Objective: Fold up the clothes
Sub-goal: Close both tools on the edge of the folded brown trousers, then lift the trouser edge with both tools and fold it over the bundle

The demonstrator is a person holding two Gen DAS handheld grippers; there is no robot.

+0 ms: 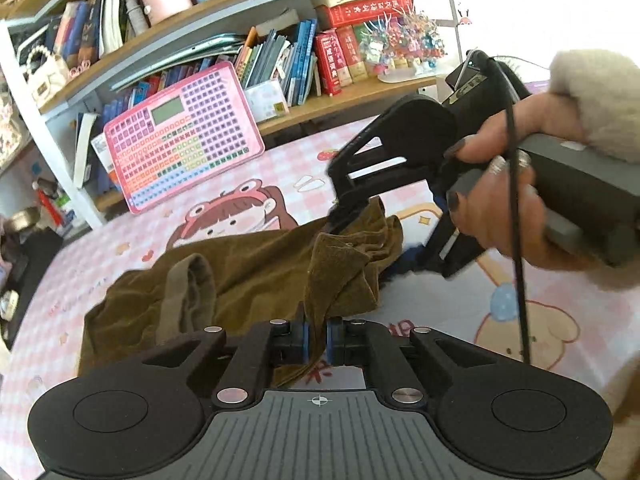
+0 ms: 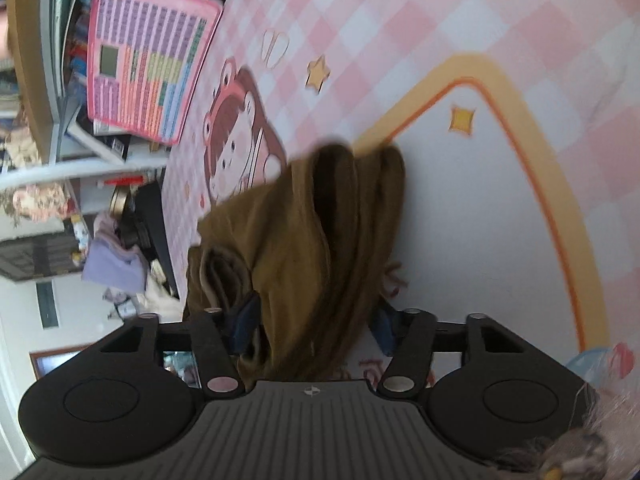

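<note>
Gripping a pinch of the brown garment, the left gripper has its blue pads closed nearly together with only a thin strip of cloth between them. The rest of the garment lies bunched on the pink checked sheet, toward the edge nearest the bookshelf, with a lighter band folded across its near-left part. What kind of clothing it is can't be made out; it's too crumpled.

The right gripper shows in the left wrist view, tip down on the far fold of the garment, held by the right hand in a fluffy sleeve. A black cable runs down in front of that hand. Its fingertips there are buried in the fabric, so the hold can't be read from that side.

In the right wrist view the right gripper has its fingers set fairly wide, with a thick hanging bundle of the garment between them. Motion blur and the cloth hide the pads' contact, so whether they're actually clamping it I can't tell.

A pink keyboard toy leans on the bookshelf at the sheet's far edge. The sheet's cartoon girl print is partly covered by the garment. The right wrist view's lower right corner is blurred fluff only.
</note>
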